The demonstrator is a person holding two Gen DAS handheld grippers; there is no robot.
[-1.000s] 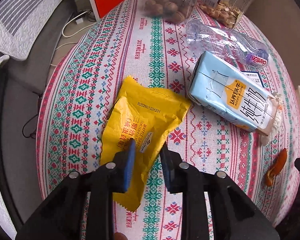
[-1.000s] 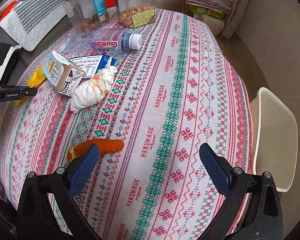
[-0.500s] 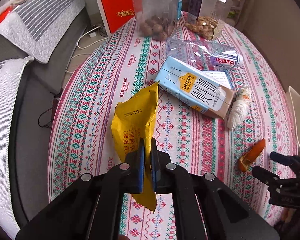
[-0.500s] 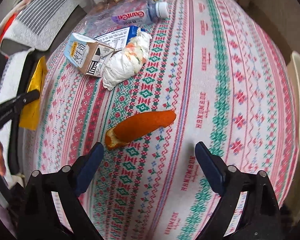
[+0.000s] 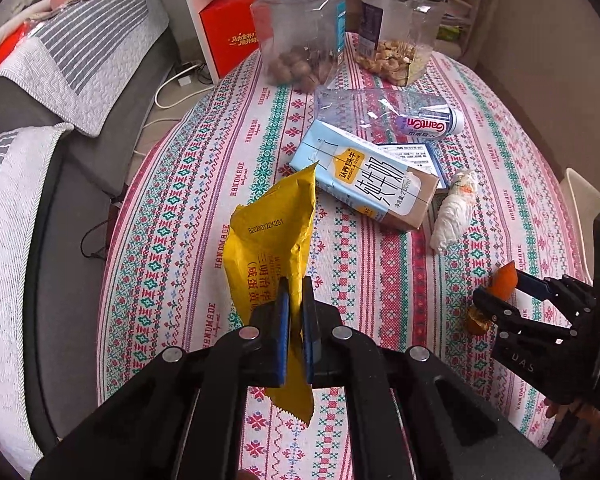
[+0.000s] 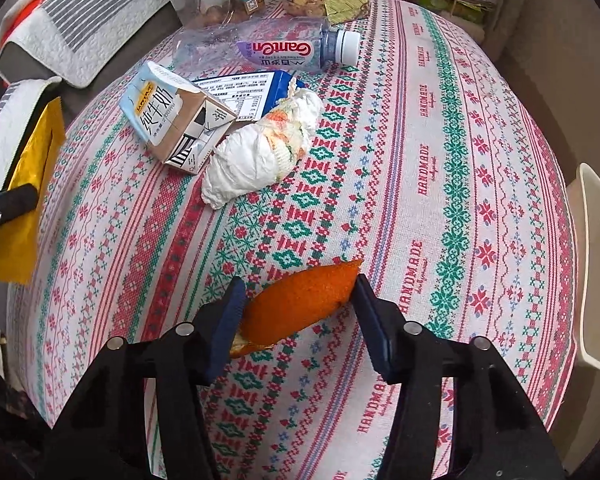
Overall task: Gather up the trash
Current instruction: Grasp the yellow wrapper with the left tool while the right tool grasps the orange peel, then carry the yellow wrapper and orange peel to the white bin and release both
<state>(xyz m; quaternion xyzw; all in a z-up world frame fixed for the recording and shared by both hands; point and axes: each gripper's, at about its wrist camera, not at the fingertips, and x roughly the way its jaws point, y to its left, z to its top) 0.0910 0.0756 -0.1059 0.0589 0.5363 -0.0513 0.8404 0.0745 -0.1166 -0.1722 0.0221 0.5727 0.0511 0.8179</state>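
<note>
We are closing the right tool (image 6: 298,320) around the orange peel (image 6: 300,300), its long axis spanning the gap; the pads are barely touching, while the left tool (image 5: 295,332) is clenching the yellow wrapper (image 5: 272,232).

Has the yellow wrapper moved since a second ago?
Yes. The yellow wrapper, then flat on the tablecloth beside the milk carton, now hangs lifted off it, pinched in the shut left gripper; the carton stays put.

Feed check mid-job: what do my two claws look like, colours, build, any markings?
Both match: the left claw and right claw have matte black angular linkage arms with round silver pivot pins and flat dark-blue pads on the fingers. Seen from the left wrist view, the right claw bears faint lettering reading "UAS". No cables or sleeves show.
</note>
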